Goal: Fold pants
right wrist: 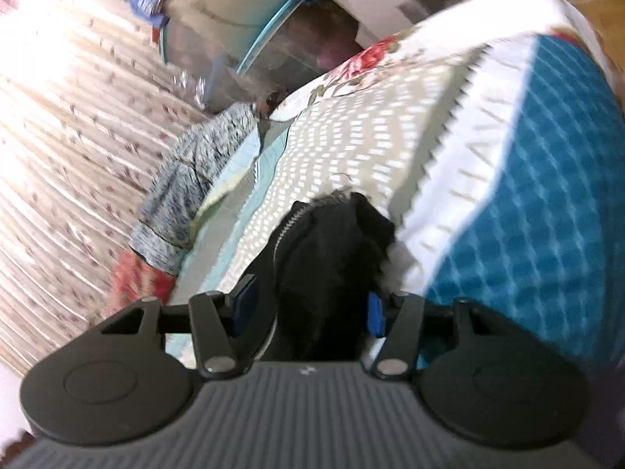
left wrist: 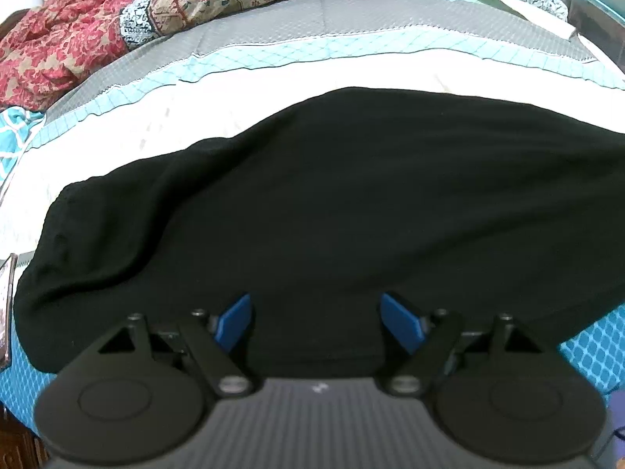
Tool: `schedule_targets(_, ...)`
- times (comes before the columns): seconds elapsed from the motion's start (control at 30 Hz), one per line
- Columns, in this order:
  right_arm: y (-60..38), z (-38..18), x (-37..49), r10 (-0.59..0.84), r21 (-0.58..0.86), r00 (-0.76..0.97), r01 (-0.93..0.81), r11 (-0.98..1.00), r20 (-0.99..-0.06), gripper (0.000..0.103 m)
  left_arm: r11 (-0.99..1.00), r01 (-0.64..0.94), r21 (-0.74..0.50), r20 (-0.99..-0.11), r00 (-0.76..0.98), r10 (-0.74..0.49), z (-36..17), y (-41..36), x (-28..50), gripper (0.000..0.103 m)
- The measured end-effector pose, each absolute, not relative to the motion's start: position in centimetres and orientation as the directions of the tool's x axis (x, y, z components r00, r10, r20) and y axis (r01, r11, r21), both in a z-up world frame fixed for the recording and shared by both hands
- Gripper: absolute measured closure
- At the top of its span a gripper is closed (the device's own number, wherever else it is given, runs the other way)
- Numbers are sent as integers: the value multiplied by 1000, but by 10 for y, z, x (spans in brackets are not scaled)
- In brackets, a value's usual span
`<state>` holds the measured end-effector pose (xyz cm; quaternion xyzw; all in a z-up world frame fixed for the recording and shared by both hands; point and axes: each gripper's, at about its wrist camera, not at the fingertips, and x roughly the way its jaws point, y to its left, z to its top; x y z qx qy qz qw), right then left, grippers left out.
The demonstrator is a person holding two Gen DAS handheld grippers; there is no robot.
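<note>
In the left wrist view, the left gripper (left wrist: pixel 316 322) sits at the bottom centre of the frame, its blue pads (left wrist: pixel 233 322) spread wide. Black cloth of the pants (left wrist: pixel 332 203) lies under and between the pads, but they do not visibly press on it; whether the tips touch the fabric I cannot tell. The pants stretch across the whole middle of the frame as one broad dark sheet, one end rounding off at the left and the other running out of the frame on the right. They lie on a bedspread (left wrist: pixel 593 346) with a teal lattice print along the lower corners and a white band above the garment. Farther up come a pale turquoise strip and a grey strip, and at the top a crumpled red and cream floral quilt (left wrist: pixel 70 39).

In the right wrist view, which is blurred, the right gripper (right wrist: pixel 308 312) at bottom centre has its jaws partly closed, with a bunched black part of the pants (right wrist: pixel 332 258) filling the gap between its blue pads (right wrist: pixel 375 314); a zipper line (right wrist: pixel 282 230) runs along its left side. Beyond it the bedspread (right wrist: pixel 547 203) climbs toward the upper right, and a pale flowered curtain (right wrist: pixel 70 117) fills the left.
</note>
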<state>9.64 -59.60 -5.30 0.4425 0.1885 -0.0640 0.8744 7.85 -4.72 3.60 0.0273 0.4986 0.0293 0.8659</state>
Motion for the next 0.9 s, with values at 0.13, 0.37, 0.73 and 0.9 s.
schedule_targets(0.13,-567,-27,98,68,657,919,224,720,-387,86,997,-36,66,-856,512,75,40,-41,74,27)
schedule_targets(0.37,-448,18,83,277,395,887,-120,911,-369,87,997,-67,37,-853,517,66,42,-34,68,27)
schedule_targets(0.73,-293,-37,32,72,-407,818,-357,841,-570,40,994,-109,3,-848,527,60,48,-8,55,23)
schedule_targets(0.9,-310,-4,10,195,-277,808,-401,873,-555,28,991,-118,-59,-831,555,16,53,13,40,21)
